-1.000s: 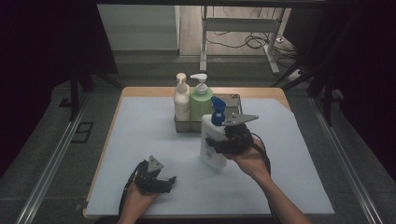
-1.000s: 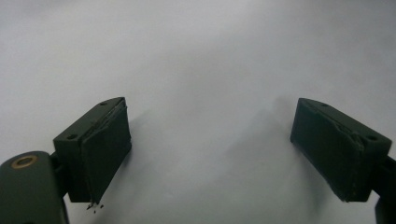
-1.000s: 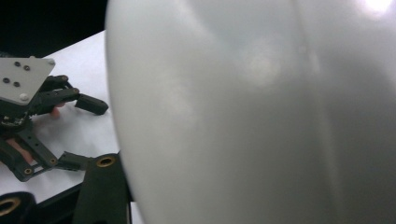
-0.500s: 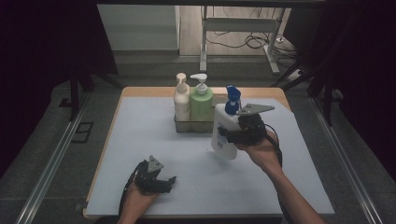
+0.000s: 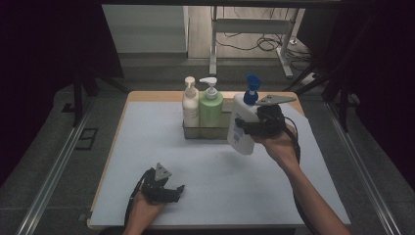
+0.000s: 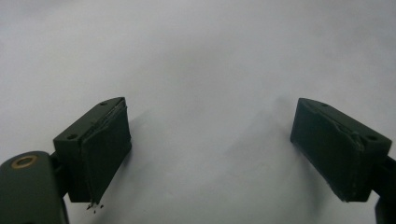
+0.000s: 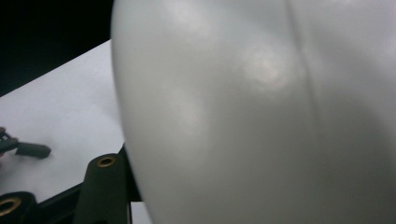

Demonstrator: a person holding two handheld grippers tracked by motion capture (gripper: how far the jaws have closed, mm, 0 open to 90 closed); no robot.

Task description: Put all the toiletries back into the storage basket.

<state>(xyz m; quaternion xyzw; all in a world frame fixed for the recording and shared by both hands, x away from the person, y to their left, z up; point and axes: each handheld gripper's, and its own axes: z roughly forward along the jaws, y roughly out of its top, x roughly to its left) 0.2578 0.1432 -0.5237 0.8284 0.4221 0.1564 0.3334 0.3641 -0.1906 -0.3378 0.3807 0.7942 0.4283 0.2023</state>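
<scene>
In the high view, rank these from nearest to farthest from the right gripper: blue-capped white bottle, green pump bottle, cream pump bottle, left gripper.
1. Blue-capped white bottle: held in the right gripper, lifted off the table.
2. Green pump bottle: in the tray, just to its left.
3. Cream pump bottle: next slot further left.
4. Left gripper: near table edge, open.

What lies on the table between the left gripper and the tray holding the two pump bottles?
Nothing: in the high view the white mat is bare between left gripper and tray.
</scene>
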